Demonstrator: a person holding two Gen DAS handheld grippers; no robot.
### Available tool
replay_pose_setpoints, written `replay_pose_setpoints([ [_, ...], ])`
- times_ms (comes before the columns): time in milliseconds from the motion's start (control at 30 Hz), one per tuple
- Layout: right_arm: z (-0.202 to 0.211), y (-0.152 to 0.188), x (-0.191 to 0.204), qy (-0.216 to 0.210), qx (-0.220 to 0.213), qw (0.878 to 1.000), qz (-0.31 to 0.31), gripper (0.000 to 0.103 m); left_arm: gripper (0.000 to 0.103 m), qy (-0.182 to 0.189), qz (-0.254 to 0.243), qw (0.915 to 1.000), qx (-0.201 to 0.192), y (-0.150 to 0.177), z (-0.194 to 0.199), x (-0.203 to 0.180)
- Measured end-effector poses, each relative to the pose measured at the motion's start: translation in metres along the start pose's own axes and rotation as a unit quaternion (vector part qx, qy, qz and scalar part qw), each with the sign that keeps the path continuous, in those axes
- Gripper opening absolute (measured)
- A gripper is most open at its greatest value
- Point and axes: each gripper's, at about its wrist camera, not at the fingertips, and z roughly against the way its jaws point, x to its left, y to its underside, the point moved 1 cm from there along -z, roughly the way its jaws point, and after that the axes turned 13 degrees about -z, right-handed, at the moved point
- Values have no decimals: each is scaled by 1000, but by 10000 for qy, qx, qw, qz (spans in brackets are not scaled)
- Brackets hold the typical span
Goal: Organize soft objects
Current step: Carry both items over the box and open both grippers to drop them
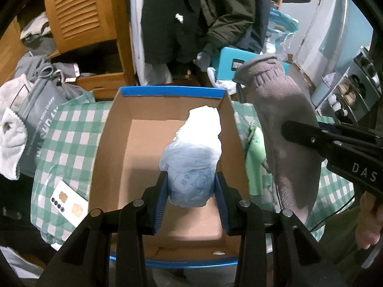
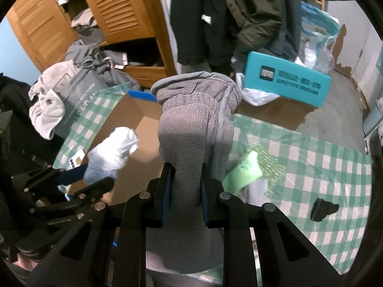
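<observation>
Grey fleece sock [image 2: 191, 129] pinched between right jaws, bundle [image 1: 191, 157] between left jaws

The left gripper [image 1: 191, 186] holds a pale blue-and-white plastic bundle [image 1: 194, 153] between its blue pads, above the inside of an open cardboard box [image 1: 115, 148] with a blue rim. The box sits on a green-checked surface [image 1: 69, 141]. To the right, the right gripper [image 1: 299, 131] clamps a grey fleece glove [image 1: 287, 124] hanging beside the box.
</observation>
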Motion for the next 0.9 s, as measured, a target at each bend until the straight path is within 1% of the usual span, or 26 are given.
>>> replay_pose_setpoints([
  [400, -26, -2, 47, -250, 232, 9992, 201, 19, 38, -231, 477, 9985, 135, 17, -6, 46],
  [633, -42, -2, 71, -295, 379, 9984, 293, 19, 38, -306, 648, 9972, 203, 21, -10, 57],
  [733, -51, -1, 79, -307, 458, 9980, 323, 21, 38, -348, 715, 9965, 245, 24, -13, 61],
  [800, -58, 0, 80, -291, 519, 9977, 328, 28, 39, -391, 794, 9957, 268, 26, -14, 64],
  [900, -63, 1, 79, -250, 560, 9977, 303, 29, 42, -413, 919, 9945, 286, 28, -14, 69],
])
